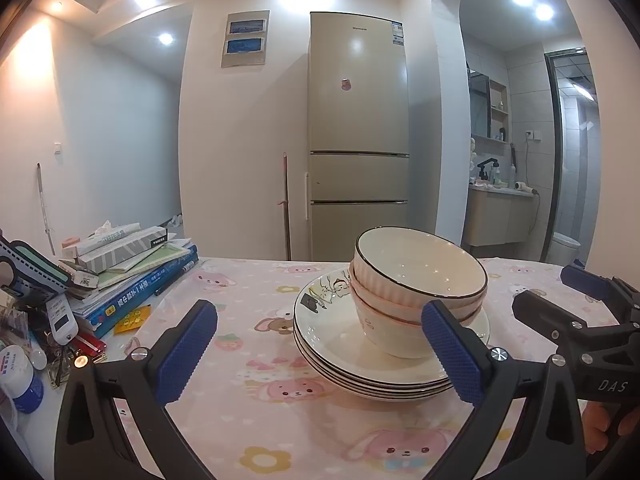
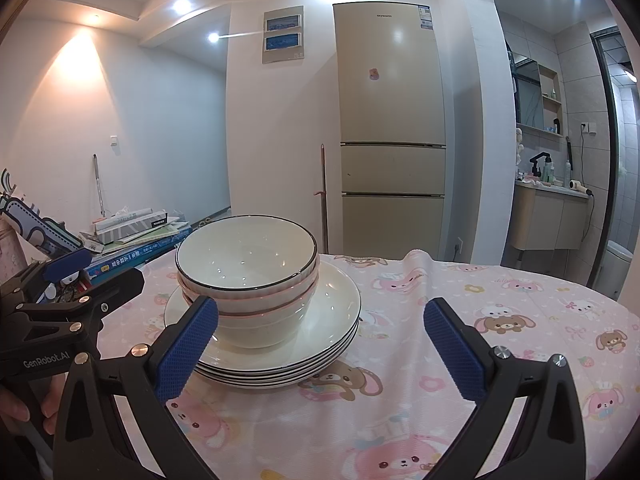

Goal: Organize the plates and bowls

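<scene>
Three nested cream bowls (image 1: pixel 420 276) (image 2: pixel 246 260) stand on a stack of several dark-rimmed plates (image 1: pixel 332 336) (image 2: pixel 338 304) on the pink cartoon tablecloth (image 1: pixel 248 404). The top bowl has a black rim, and the two under it have pink rims. My left gripper (image 1: pixel 320 352) is open, just short of the stack and to its left, its right pad (image 1: pixel 452 354) in front of the plates' edge. My right gripper (image 2: pixel 320 350) is open too, with its left pad (image 2: pixel 186 348) in front of the bowls. Each gripper shows in the other's view (image 1: pixel 550 292) (image 2: pixel 100 272), and nothing is held.
A pile of books and boxes (image 1: pixel 132 264) (image 2: pixel 136 236) lies at the table's left, with a remote (image 1: pixel 62 320), a white bottle (image 1: pixel 20 376) and small clutter. A beige fridge (image 1: pixel 356 136) and a mop handle (image 1: pixel 286 208) stand beyond the far edge. A person's hand (image 2: pixel 24 404) grips a handle.
</scene>
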A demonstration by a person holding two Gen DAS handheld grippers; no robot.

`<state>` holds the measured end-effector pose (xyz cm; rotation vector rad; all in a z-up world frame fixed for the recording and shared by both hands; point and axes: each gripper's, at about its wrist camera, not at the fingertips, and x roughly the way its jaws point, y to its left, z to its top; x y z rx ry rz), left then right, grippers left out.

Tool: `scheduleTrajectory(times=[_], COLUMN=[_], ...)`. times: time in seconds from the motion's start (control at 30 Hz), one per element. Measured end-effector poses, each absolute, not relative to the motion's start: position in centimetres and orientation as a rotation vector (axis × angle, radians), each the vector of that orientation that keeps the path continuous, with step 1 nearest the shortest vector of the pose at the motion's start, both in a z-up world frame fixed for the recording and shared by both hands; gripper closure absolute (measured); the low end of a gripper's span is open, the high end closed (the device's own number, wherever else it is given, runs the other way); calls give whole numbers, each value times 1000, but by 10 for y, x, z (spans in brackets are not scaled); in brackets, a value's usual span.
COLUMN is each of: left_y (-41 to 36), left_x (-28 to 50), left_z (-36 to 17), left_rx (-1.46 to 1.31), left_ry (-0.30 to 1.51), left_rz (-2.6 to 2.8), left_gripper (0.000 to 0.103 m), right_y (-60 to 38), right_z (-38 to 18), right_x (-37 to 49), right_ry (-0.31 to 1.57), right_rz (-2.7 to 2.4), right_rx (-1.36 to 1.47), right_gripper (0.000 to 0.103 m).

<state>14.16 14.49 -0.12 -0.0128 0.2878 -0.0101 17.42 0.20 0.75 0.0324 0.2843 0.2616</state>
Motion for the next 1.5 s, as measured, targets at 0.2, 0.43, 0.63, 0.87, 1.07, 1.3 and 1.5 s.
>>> scheduleTrajectory(times=[0.2,0.43,0.63,0.87,1.07,1.3,1.5], left_y=[145,145,146,147,147,147,147], left_x=[142,142,142,142,142,142,142], left_z=[-2,-3,-3,-3,-3,-3,-3], left_rx=[-14,-16,-16,-16,-16,-16,-16], left_ry=[288,291,291,293,294,294,294], left_rz=[-6,-4,-3,-1,0,0,0], left_gripper=[0,0,0,0,0,0,0], right_y=[2,2,3,3,3,3,3], right_z=[7,7,6,6,6,3,3], right_x=[173,173,173,173,173,176,175], right_ry=[283,280,282,284,284,290,290], right_rz=[257,254,253,253,253,253,253], right_rx=[33,28,31,32,32,35,35], right_gripper=[0,0,0,0,0,0,0])
